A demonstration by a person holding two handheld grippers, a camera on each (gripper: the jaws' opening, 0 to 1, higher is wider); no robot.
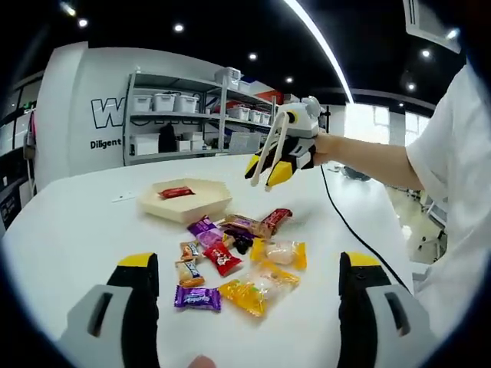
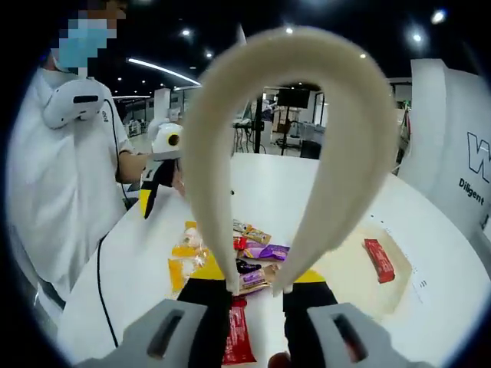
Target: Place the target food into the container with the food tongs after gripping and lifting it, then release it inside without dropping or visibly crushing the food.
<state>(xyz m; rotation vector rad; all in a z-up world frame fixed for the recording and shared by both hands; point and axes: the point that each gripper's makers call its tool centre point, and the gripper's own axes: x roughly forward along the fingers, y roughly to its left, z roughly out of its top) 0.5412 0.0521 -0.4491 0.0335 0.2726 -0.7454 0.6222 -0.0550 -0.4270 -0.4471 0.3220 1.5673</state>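
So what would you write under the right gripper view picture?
Cream food tongs held in the right gripper, above a pile of wrapped snacks, with one red snack already in the tray.

Both views are bright and evenly lit from overhead: a long ceiling strip light point(image 1: 322, 46) runs toward one o'clock in the left gripper view, with small round spotlights point(image 1: 178, 27) around it. The white table point(image 1: 84, 222) shows only soft, faint shadows under the sweets. Fisheye bending curves the shelves point(image 1: 192, 115) and walls near the edges. In the right gripper view the tongs point(image 2: 284, 153) loom close and slightly soft.
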